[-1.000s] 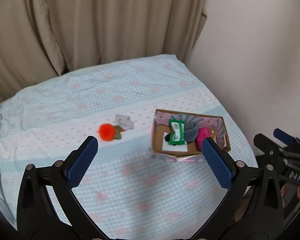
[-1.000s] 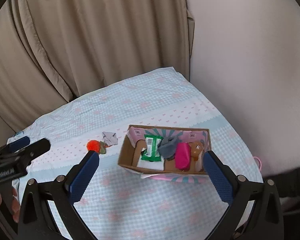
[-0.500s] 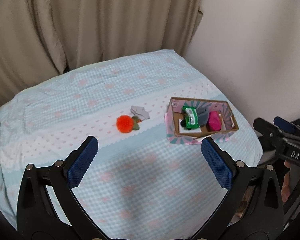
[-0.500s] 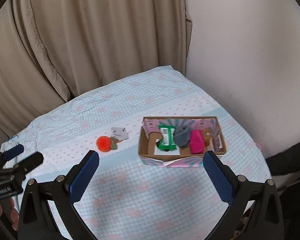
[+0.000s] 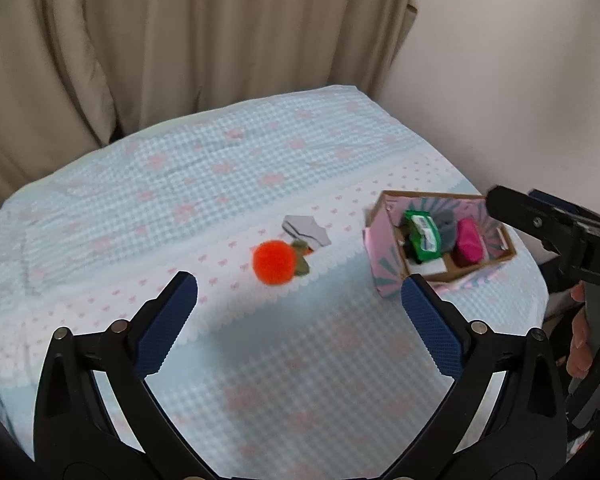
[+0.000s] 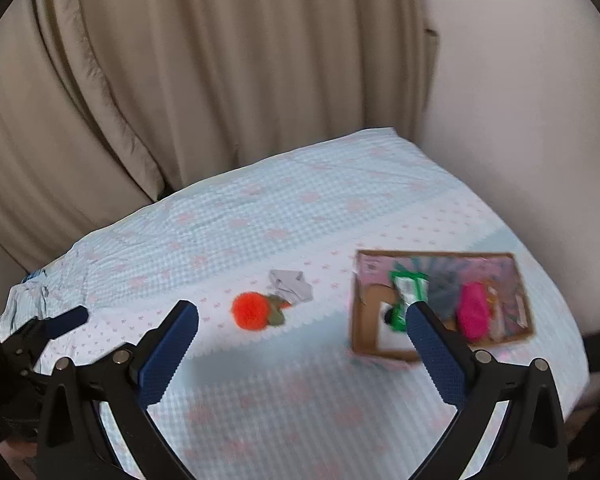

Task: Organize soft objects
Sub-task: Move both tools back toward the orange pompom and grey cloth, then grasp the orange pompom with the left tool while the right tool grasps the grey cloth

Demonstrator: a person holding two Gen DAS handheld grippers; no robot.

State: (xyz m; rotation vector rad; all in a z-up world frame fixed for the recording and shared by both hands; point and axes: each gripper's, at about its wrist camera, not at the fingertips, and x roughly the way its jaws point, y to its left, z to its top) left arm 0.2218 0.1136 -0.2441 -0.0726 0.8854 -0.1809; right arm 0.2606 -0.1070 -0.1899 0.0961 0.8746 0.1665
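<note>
An orange fluffy ball (image 5: 274, 261) with a green leaf lies on the blue checked cloth, beside a folded grey cloth (image 5: 306, 231). A cardboard box (image 5: 384, 280) to the right holds a green packet (image 5: 422, 236), a grey item and a pink soft item (image 5: 469, 241). My left gripper (image 5: 298, 312) is open and empty, above the cloth in front of the ball. My right gripper (image 6: 302, 334) is open and empty; the ball (image 6: 250, 310), grey cloth (image 6: 292, 286) and box (image 6: 362, 336) lie ahead of it.
The cloth-covered table (image 5: 220, 176) stands against beige curtains (image 5: 180, 40) at the back and a white wall (image 5: 520, 80) on the right. The right gripper shows at the right edge of the left wrist view (image 5: 556, 228); the left one at the left edge of the right wrist view (image 6: 52, 328).
Both grippers have swung left, so the ball and box shifted right in both views and appear closer. Both stayed open and empty. Nothing on the table moved.
</note>
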